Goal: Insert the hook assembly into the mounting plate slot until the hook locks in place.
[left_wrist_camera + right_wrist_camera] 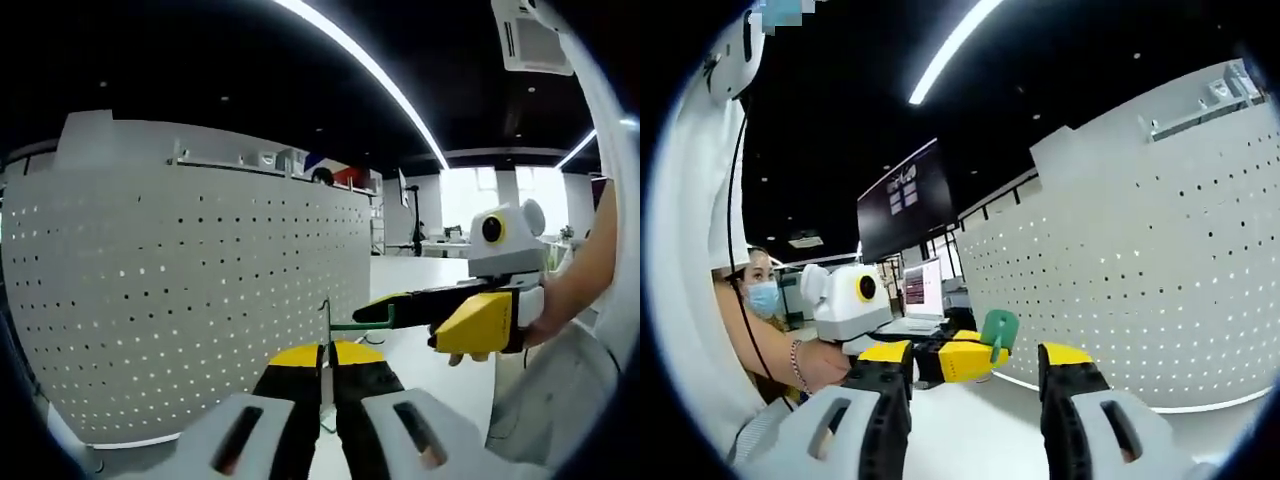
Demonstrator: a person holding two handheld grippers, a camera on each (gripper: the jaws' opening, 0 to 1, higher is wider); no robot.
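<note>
A green hook assembly (pixel 360 324) juts to the right from between my left gripper's (pixel 325 350) yellow-tipped jaws, which are shut on its thin base plate, seen edge-on. In the right gripper view the same green piece (pixel 998 328) has a rounded top and sits at the left gripper's (pixel 980 358) yellow tips. The white perforated mounting plate (pixel 180 300) stands upright to the left, a short way from the hook. My right gripper (pixel 368 312) reaches in from the right, its black fingers beside the hook's rod. In its own view the right gripper (pixel 975 352) is open, jaws wide apart.
The perforated plate (pixel 1160 280) curves along the right of the right gripper view and stands on a white tabletop (pixel 970 430). A person's forearm (pixel 585 265) holds the right gripper. A monitor (pixel 923 285) and a large dark screen (pixel 902 200) stand behind.
</note>
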